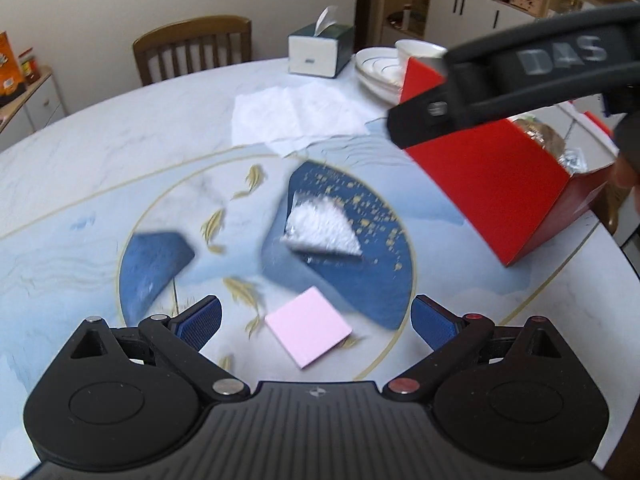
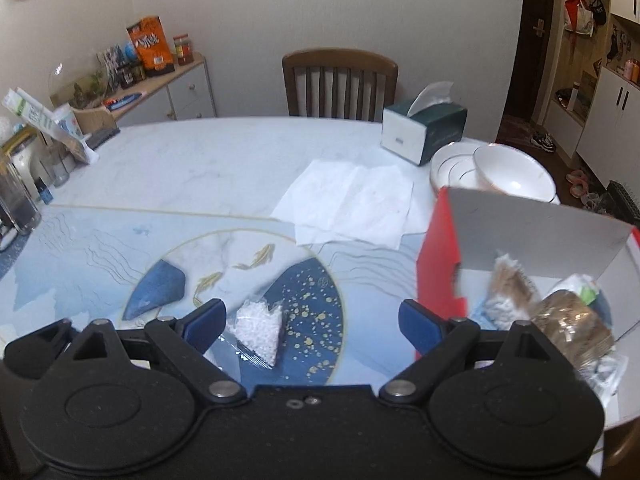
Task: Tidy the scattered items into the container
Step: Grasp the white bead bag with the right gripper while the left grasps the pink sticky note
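Both grippers hang over the table (image 1: 100, 148) with their jaws spread wide and nothing between the blue pads. Left gripper (image 1: 316, 322) is low over the painted centre of the tabletop, and just ahead of it, between its fingers in view, lies a pink pad (image 1: 308, 327) flat on the surface. Beyond that, on the dark blue patch with gold flecks, sits a clear bag (image 1: 324, 226) of white bits, blurred in this view. Right of the bag stands the red box (image 1: 488, 184), open at the top, with foil-wrapped and brownish packets showing inside. Part of the right gripper's black body crosses in front of the box's upper edge in the left view.

Right gripper (image 2: 312, 322) sits above the near table edge. The bag (image 2: 258, 330) lies just ahead of its left finger, closer to that side than to the right. Its right finger stands just beside the box's (image 2: 438, 256) red near corner. Inside the box, against the white inner wall, lie a brown packet (image 2: 572, 324) and a paler packet (image 2: 506, 292), with other wrappers too blurred to name.

Farther back, white tissues (image 2: 352, 204) lie spread flat on the table. Behind them stand a tissue box (image 2: 424, 130) and stacked white bowls (image 2: 500, 172), near the box's far side. A chair (image 2: 340, 80) stands at the far edge.
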`<state>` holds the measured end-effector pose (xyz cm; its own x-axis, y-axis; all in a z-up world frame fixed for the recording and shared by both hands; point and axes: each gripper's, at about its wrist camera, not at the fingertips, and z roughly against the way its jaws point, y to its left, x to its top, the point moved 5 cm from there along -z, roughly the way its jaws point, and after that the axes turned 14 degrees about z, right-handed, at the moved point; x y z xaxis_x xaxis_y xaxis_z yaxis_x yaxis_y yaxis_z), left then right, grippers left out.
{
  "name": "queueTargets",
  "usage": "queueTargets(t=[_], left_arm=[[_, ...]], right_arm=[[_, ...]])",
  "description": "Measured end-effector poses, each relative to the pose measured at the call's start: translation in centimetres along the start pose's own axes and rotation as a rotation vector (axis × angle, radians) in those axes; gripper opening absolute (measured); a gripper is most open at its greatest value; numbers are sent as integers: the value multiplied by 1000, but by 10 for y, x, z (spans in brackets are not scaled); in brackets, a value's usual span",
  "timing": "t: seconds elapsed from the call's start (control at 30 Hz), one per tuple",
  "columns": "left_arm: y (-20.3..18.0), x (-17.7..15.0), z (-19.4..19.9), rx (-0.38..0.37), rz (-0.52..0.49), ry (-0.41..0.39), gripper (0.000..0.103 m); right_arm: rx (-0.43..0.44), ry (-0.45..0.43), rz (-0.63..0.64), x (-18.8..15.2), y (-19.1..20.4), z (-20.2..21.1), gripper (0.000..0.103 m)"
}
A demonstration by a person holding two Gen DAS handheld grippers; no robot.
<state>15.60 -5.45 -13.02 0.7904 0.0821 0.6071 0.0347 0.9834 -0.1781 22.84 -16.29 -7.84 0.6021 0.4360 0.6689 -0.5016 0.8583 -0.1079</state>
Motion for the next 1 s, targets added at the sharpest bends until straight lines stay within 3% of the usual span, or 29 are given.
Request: queueTargets(t=[0.2, 0.7, 0.93, 1.0], left_arm=[[5, -5, -8, 62, 68, -22, 101], [4, -10, -25, 129, 199, -32, 100], [-2, -13, -29, 156, 189, -34, 89], [-3, -14, -30, 170, 179, -30, 82]], right_arm=[[7, 37, -2, -4, 8, -28, 92], [80, 110, 29, -1, 26, -79, 87], [111, 140, 31, 1, 35, -95, 81], [115, 147, 39, 1, 38, -98, 80]])
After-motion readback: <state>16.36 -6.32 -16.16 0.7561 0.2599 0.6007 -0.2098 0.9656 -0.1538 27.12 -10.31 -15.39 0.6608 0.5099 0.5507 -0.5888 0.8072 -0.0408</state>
